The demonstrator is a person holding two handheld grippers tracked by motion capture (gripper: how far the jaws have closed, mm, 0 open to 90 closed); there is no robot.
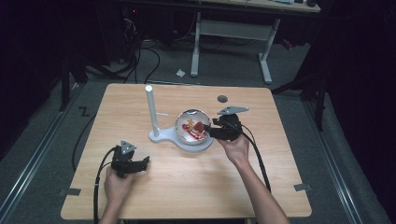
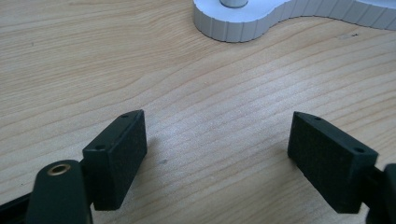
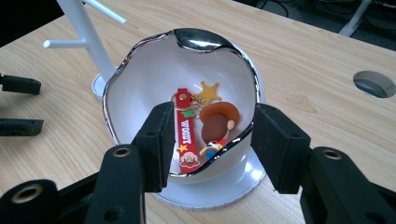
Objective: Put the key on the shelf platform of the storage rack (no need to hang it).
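Observation:
A shiny silver bowl (image 1: 191, 113) with a white inside (image 3: 140, 98) sits on the round base of a white peg stand (image 1: 150, 109) near the table's middle. In the bowl lies a keychain: a red strap (image 3: 187, 135), a yellow star (image 3: 208, 92) and a small brown-hatted figure (image 3: 217, 123). My right gripper (image 3: 210, 135) is open at the bowl's near rim, one jaw over the inside, the other outside. It holds nothing. My left gripper (image 1: 145, 161) rests open low over bare wood (image 2: 217, 135), short of the stand's base (image 2: 243, 23).
A round cable hole (image 1: 222, 98) lies behind the bowl on the wooden table (image 1: 187, 186). The stand's pole carries thin side pegs (image 3: 105, 11). Beyond the table stand a desk's white legs (image 1: 196, 46) and floor cables (image 1: 140, 56).

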